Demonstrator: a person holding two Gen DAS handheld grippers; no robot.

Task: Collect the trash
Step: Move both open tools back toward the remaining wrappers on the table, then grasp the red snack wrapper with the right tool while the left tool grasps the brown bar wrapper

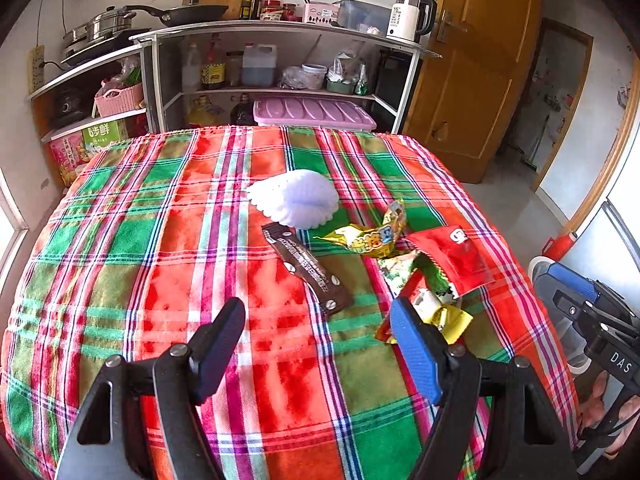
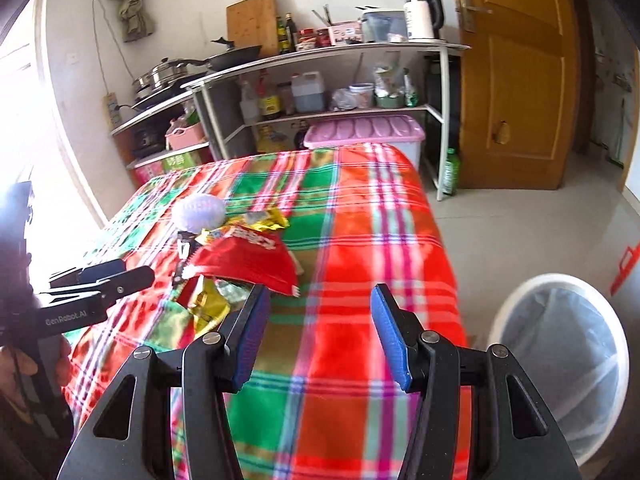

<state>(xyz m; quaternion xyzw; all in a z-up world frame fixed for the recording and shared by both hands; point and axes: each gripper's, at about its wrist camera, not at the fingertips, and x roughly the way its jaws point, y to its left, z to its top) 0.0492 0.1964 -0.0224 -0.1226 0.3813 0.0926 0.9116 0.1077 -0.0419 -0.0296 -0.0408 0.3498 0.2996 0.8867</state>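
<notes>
Trash lies on the plaid tablecloth (image 1: 160, 208): a white foam fruit net (image 1: 294, 198), a brown wrapper (image 1: 308, 268), a yellow wrapper (image 1: 372, 236), a red packet (image 1: 452, 256) and a small yellow-red wrapper (image 1: 444, 318). My left gripper (image 1: 316, 324) is open and empty, hovering just short of the brown wrapper. My right gripper (image 2: 318, 312) is open and empty over the cloth, right of the red packet (image 2: 244, 258). The foam net (image 2: 199, 212) lies beyond it. The right gripper's body shows in the left wrist view (image 1: 592, 312), and the left gripper in the right wrist view (image 2: 100, 280).
A white bin with a clear liner (image 2: 560, 364) stands on the floor right of the table. Shelves with kitchenware (image 1: 280, 60), a pink-lidded box (image 1: 316, 114) and a wooden door (image 1: 472, 68) are behind the table.
</notes>
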